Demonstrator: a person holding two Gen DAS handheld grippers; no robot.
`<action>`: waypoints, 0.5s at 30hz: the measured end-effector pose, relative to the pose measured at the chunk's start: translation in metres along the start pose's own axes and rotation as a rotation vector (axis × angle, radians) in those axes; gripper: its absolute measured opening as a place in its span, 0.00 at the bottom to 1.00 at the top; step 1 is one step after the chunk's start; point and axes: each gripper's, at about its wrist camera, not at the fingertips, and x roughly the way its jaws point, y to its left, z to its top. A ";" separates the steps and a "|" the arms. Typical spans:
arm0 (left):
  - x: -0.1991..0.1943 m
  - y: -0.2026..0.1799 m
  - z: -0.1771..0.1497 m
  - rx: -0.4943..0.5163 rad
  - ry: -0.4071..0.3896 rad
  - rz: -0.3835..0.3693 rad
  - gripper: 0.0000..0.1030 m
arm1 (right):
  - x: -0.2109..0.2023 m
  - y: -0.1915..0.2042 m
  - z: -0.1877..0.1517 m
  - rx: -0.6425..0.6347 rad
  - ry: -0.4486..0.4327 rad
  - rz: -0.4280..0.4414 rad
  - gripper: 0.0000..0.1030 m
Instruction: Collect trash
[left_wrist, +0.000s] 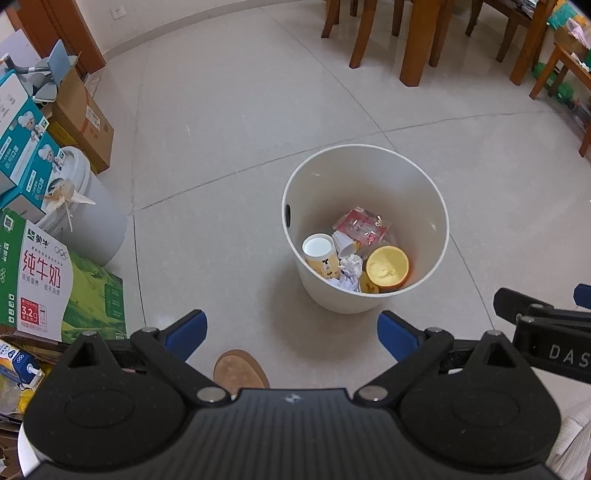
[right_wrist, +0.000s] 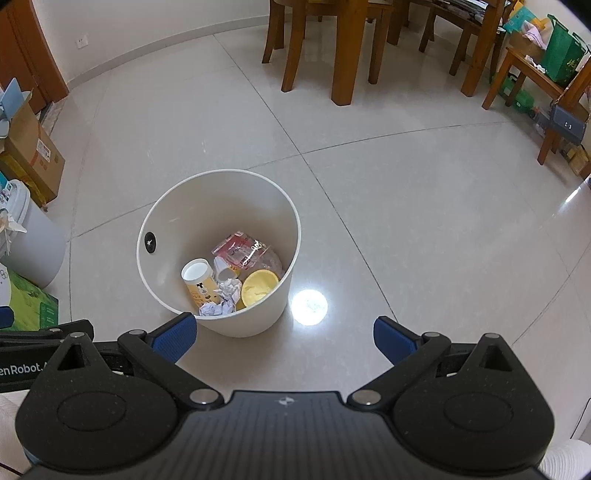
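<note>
A white round bin (left_wrist: 369, 166) (right_wrist: 221, 184) stands on the tiled floor. Inside it lie a yellow paper cup (left_wrist: 320, 254) (right_wrist: 199, 280), a yellow bowl (left_wrist: 387, 266) (right_wrist: 258, 286), crumpled white paper (left_wrist: 350, 266) (right_wrist: 229, 290) and a red-printed plastic wrapper (left_wrist: 364, 223) (right_wrist: 240, 247). My left gripper (left_wrist: 291, 334) is open and empty, held above the floor just in front and left of the bin. My right gripper (right_wrist: 284, 338) is also open and empty, in front and right of the bin. Each gripper's black body shows at the edge of the other's view.
Cardboard boxes (left_wrist: 85, 122), a milk carton case (left_wrist: 48, 280) and a white lidded pail (left_wrist: 88, 218) crowd the left side. Wooden chair and table legs (right_wrist: 347, 55) stand at the back. A brown slipper tip (left_wrist: 240, 369) shows below my left gripper. A light glare (right_wrist: 309, 306) marks the floor.
</note>
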 end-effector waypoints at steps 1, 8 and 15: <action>-0.001 0.000 0.000 -0.002 -0.001 -0.001 0.96 | 0.000 0.000 0.000 -0.001 0.000 0.001 1.00; -0.003 0.000 0.001 0.007 -0.003 0.004 0.96 | -0.001 -0.001 0.000 0.004 -0.004 0.005 1.00; -0.005 -0.002 0.002 0.009 -0.003 0.004 0.96 | -0.002 0.000 0.000 0.006 -0.007 0.006 1.00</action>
